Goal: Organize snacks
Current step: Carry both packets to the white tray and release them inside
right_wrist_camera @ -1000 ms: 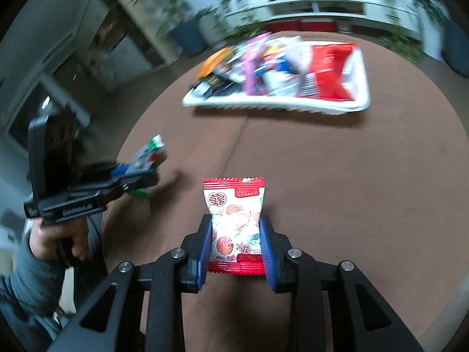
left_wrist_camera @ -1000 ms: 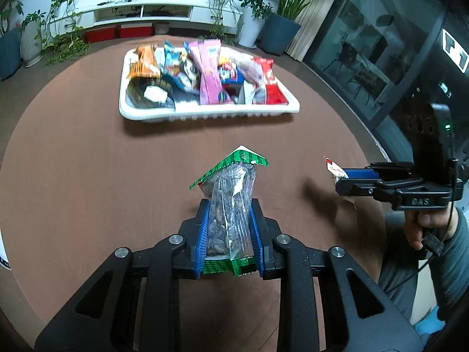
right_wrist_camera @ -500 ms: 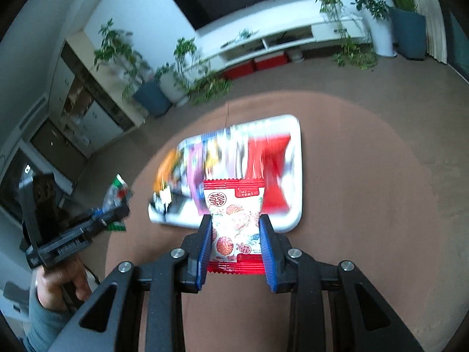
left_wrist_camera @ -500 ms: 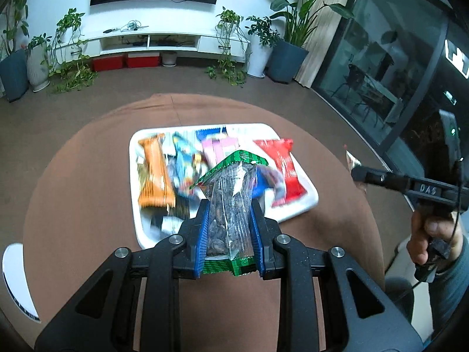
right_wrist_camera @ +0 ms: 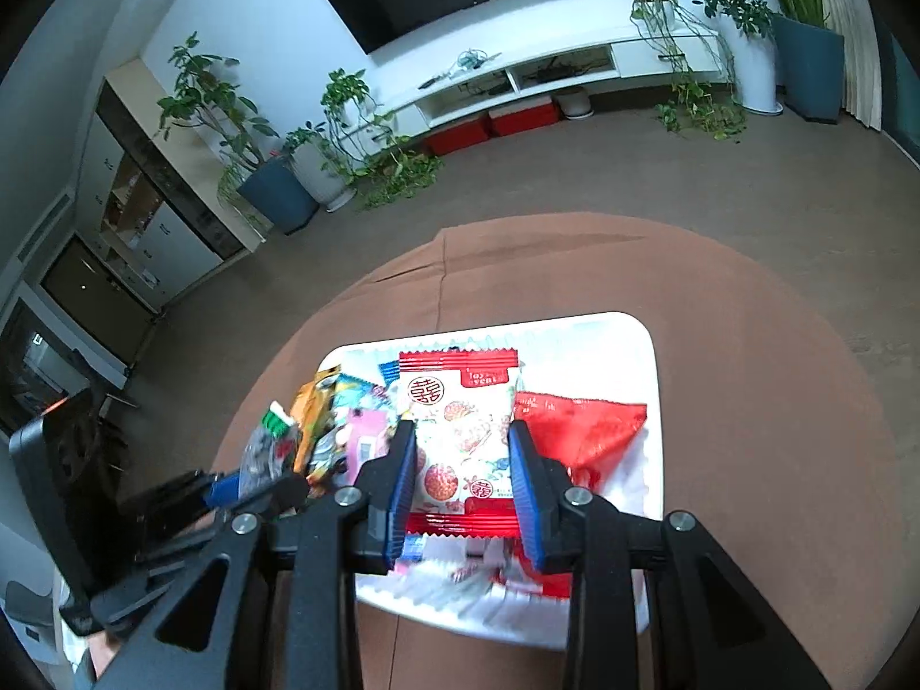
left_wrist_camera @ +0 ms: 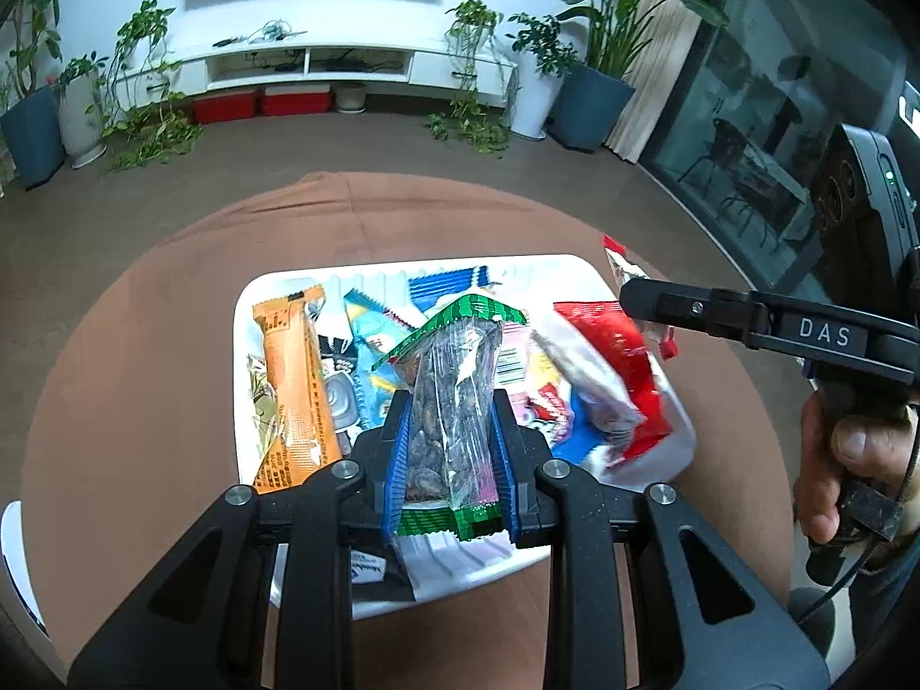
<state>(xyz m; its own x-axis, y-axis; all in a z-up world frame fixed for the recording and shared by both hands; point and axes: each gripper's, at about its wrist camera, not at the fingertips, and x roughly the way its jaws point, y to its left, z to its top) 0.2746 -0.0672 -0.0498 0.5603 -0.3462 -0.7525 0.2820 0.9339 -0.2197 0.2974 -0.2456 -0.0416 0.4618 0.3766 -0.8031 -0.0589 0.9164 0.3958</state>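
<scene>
My left gripper (left_wrist_camera: pixel 449 437) is shut on a clear seed packet with green ends (left_wrist_camera: pixel 454 397), held above the white tray (left_wrist_camera: pixel 244 310). The tray holds several snacks, among them an orange bar (left_wrist_camera: pixel 293 391) and a red packet (left_wrist_camera: pixel 615 356). My right gripper (right_wrist_camera: pixel 463 477) is shut on a red-and-white candy packet (right_wrist_camera: pixel 460 431), also over the white tray (right_wrist_camera: pixel 638 345). In the left wrist view the right gripper (left_wrist_camera: pixel 632 293) comes in from the right over the tray's right edge. The left gripper (right_wrist_camera: pixel 259 477) with its seed packet (right_wrist_camera: pixel 270 443) shows at the left of the right wrist view.
The tray lies on a round brown table (left_wrist_camera: pixel 144 345). A white object (left_wrist_camera: pixel 11 563) sits at the table's left edge. A person's hand (left_wrist_camera: pixel 845 448) holds the right gripper's handle. Plants and a TV shelf stand beyond the table.
Both grippers have moved forward from the near part of the table to above the tray, each keeping its packet. The tray now lies directly beneath them.
</scene>
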